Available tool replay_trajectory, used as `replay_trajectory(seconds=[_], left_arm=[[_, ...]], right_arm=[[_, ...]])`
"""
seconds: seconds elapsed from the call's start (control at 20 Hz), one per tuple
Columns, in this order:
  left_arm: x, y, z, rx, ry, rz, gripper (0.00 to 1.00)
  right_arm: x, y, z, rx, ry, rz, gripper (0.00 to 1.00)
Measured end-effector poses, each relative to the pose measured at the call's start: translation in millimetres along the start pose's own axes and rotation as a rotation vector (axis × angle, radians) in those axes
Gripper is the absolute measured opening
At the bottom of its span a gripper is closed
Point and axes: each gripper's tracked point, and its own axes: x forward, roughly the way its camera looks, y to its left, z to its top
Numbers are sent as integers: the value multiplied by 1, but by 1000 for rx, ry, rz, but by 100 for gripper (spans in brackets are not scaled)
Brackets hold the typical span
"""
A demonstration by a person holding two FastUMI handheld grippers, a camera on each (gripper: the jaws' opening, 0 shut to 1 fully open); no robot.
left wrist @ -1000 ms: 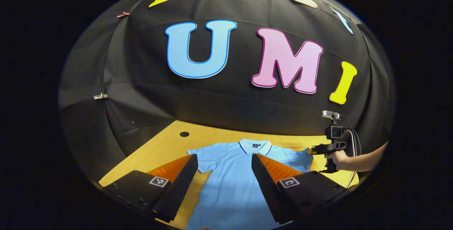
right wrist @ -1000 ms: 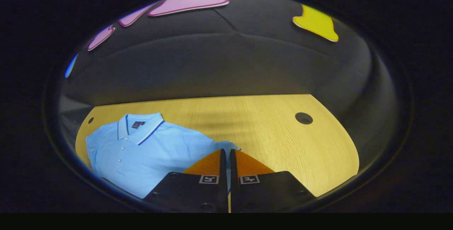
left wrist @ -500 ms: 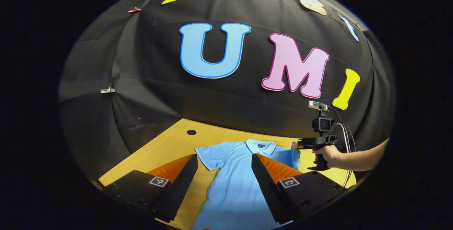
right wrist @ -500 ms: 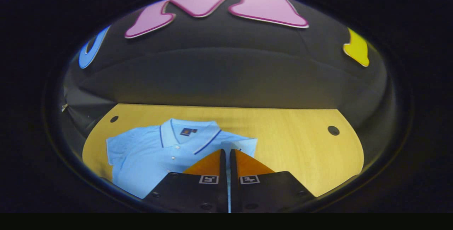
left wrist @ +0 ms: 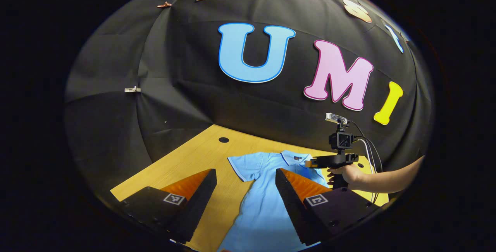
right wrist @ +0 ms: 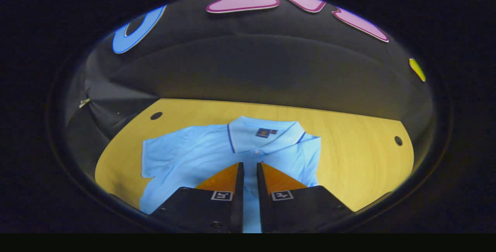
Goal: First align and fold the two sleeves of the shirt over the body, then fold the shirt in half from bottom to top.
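A light blue polo shirt [left wrist: 259, 205] [right wrist: 193, 155] lies face up on the wooden table [left wrist: 186, 163] [right wrist: 356, 159], collar toward the wall. In the right gripper view its right side ends in a straight fold [right wrist: 314, 159], with that sleeve lying over the chest. The left sleeve [left wrist: 242, 164] [right wrist: 155, 159] is spread out flat. My right gripper [right wrist: 250, 163] [left wrist: 312, 163] hangs over the chest below the collar, its fingers a narrow gap apart with blue cloth showing between them. Above the shirt's lower left part, my left gripper [left wrist: 245, 171] stands wide open and holds nothing.
A person's hand [left wrist: 348, 174] holds the right gripper, with a cable trailing behind it. The table has round holes near its far corners [left wrist: 223, 140] [right wrist: 156, 116] [right wrist: 398, 140]. Bare wood lies right of the shirt [right wrist: 368, 174] and left of it [left wrist: 174, 170].
The right gripper carried the right sleeve leftward over the shirt's body, and its fingers have parted slightly. The left gripper has shifted to the left and stays open.
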Motion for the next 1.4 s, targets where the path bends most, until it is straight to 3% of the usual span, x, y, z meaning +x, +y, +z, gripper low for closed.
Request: replay_trajectory(seconds=[0.05, 0.15, 0.3, 0.6, 0.9, 1.2, 1.4], left_arm=[[4, 1, -2, 0, 5, -1, 97], [15, -1, -3, 8, 8, -13, 97], [41, -2, 5, 26, -6, -25, 97], [118, 1, 14, 79, 0, -40, 97], [214, 11, -18, 87, 97, -47, 97], [304, 34, -65, 128, 239, -21, 97], [340, 34, -85, 136, 311, -22, 97]], right_arm=[[-2, 6, -1, 4, -4, 27, 14], [-12, 10, -4, -2, -16, 45, 38], [-39, -3, -3, -23, -53, 28, 95], [-112, -47, 2, -62, -156, -37, 96], [-170, -79, 12, -92, -239, -70, 97], [-208, -109, 15, -94, -290, -108, 98], [-217, -128, 7, -87, -283, -133, 98]])
